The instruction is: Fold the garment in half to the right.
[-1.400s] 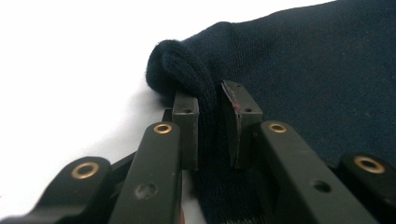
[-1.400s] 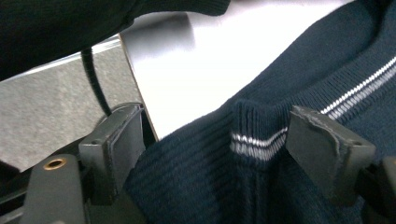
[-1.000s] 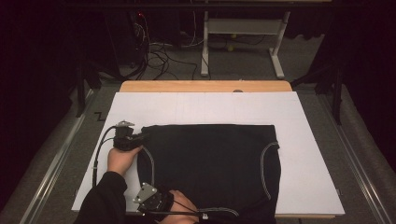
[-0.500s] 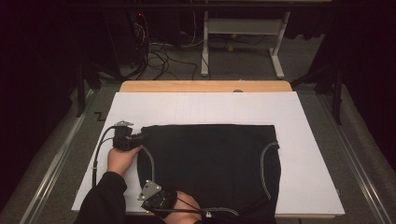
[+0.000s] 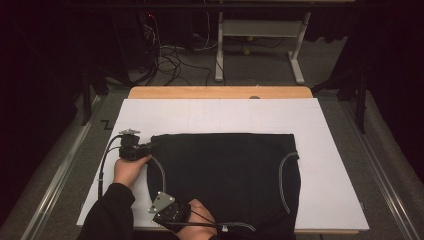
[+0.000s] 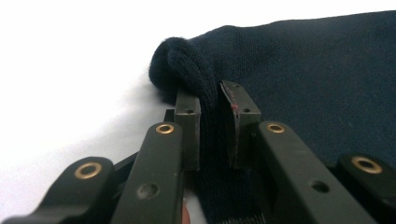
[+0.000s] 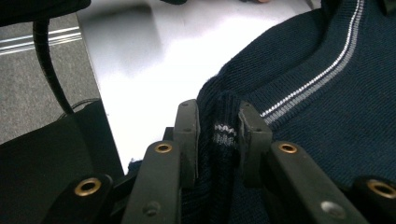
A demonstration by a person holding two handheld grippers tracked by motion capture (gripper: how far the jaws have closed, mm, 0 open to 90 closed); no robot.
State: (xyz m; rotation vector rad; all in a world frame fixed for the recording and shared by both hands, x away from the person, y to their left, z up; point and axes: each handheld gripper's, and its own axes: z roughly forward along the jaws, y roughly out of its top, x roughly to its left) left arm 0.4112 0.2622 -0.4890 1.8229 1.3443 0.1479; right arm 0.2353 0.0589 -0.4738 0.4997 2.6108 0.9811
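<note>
A dark navy knit garment with a pale stripe along its armholes lies flat on the white board. My left gripper is at its far left corner, shut on a raised fold of the knit; the pads press the cloth from both sides. At the near left edge my right gripper has just been closing its jaws, and they are now shut on the striped hem. The striped trim runs away to the upper right.
The board lies on a wooden table whose far edge shows beyond it. Metal rails run along both sides. Cables and a metal frame stand on the floor behind. A black cable hangs beside the right gripper.
My right gripper has shifted slightly to the right along the garment's near edge. The left gripper and its hand have stayed in place.
</note>
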